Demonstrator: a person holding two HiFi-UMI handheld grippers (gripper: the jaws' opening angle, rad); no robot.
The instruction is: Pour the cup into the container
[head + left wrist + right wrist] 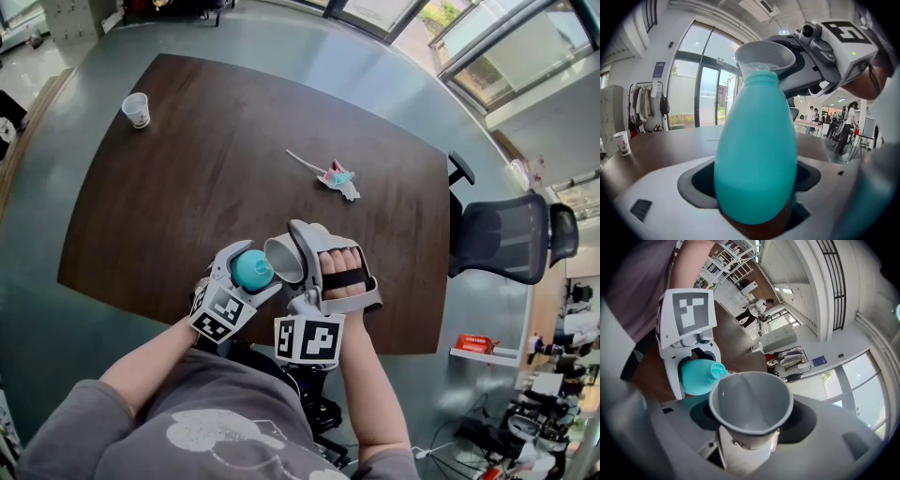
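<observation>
Pouring: right gripper (292, 253) clamps tipped cup (279, 261) at bottle (253, 268) mouth; left gripper (246, 275) clamps bottle. Next: tip further, steadily.

Even daylight from the tall windows (701, 89) fills the room, and shadows on the table (187, 187) are soft and faint. Both gripper views curve strongly toward dark, vignetted corners. The teal container (757, 150), close to the left lens, appears slightly soft.

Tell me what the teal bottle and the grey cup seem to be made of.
Teal bottle: likely plastic, opaque, smooth with a soft even sheen. Grey cup: thin wall, matte inside, fine rim; paper or thin plastic, cannot tell which.
</observation>
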